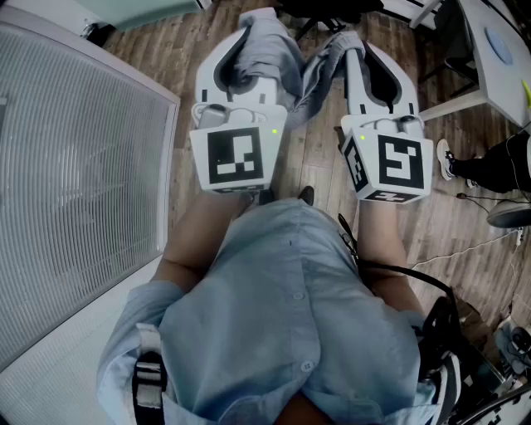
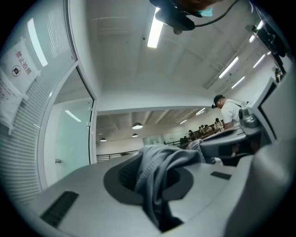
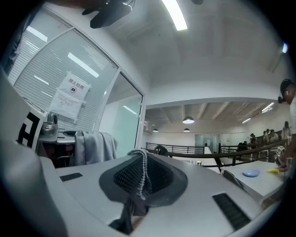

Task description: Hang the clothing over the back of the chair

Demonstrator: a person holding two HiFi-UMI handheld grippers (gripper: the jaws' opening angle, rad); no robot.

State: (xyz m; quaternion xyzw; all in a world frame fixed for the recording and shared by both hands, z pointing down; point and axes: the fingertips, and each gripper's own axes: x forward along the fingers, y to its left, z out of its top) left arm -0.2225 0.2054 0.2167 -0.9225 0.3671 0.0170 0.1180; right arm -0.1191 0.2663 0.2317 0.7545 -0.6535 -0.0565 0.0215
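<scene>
A grey garment (image 1: 309,76) hangs between my two grippers, held out in front of me above the wooden floor. My left gripper (image 1: 259,33) is shut on a thick bunch of the cloth (image 2: 156,172), which spills over its jaws. My right gripper (image 1: 365,50) is shut on a thin ribbed edge of the garment (image 3: 138,178). In the right gripper view the left gripper shows at the far left with grey cloth (image 3: 95,146) draped from it. A dark rounded chair-like shape (image 3: 161,149) stands beyond the right jaws. Dark chair parts (image 1: 325,8) show at the head view's top edge.
A frosted glass partition (image 1: 75,183) runs close along my left. A white table (image 1: 491,58) stands at the upper right, with a person's leg and shoe (image 1: 489,164) beside it. A cable (image 1: 477,247) lies on the floor at the right.
</scene>
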